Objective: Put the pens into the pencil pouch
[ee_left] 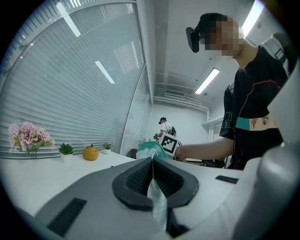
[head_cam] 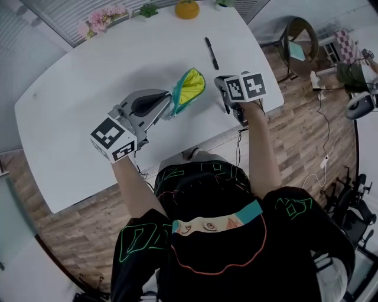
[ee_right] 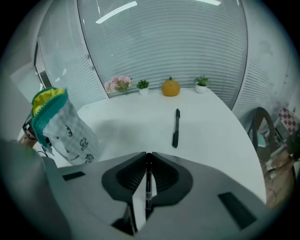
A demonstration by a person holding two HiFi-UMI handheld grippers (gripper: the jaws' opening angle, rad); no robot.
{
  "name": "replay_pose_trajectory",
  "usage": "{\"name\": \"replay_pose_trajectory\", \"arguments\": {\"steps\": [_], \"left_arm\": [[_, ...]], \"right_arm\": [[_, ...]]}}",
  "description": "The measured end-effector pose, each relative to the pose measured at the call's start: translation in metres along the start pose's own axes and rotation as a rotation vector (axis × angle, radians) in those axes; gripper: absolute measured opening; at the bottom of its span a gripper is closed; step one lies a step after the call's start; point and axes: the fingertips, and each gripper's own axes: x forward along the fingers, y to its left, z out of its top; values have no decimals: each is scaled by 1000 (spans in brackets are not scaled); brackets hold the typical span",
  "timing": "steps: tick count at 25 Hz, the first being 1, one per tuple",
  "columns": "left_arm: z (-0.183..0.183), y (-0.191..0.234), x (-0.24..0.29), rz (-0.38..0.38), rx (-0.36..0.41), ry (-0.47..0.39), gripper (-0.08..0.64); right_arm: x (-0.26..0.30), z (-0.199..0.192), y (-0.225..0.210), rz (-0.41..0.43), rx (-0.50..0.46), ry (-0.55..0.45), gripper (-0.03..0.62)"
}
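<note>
The pencil pouch [head_cam: 189, 87], teal-rimmed with a yellow lining, lies open on the white table [head_cam: 88, 112]. My left gripper [head_cam: 167, 109] is shut on the pouch's edge. In the left gripper view pale pouch fabric [ee_left: 157, 199] is pinched between the pads of that gripper [ee_left: 152, 161]. My right gripper [head_cam: 227, 101] hovers just right of the pouch, shut on a black pen [ee_right: 148, 183] that lies along the closed jaws of the gripper [ee_right: 148, 157]. A second black pen [head_cam: 211, 53] lies on the table beyond. The right gripper view shows the pouch [ee_right: 63, 129] at the left and that pen [ee_right: 176, 127] ahead.
An orange ornament [head_cam: 186, 8], pink flowers [head_cam: 101, 17] and small potted plants [head_cam: 147, 9] line the table's far edge by the blinds. A chair [head_cam: 298, 44] stands off the right end on the wooden floor. The near table edge runs just under my hands.
</note>
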Motion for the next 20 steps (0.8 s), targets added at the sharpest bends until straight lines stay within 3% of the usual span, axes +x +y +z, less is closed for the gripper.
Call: {"name": "replay_pose_trajectory", "arguments": {"steps": [20], "left_arm": [[31, 22, 0, 85, 53, -20, 5]], "right_arm": [[-102, 133, 34, 45, -107, -520, 38]]}}
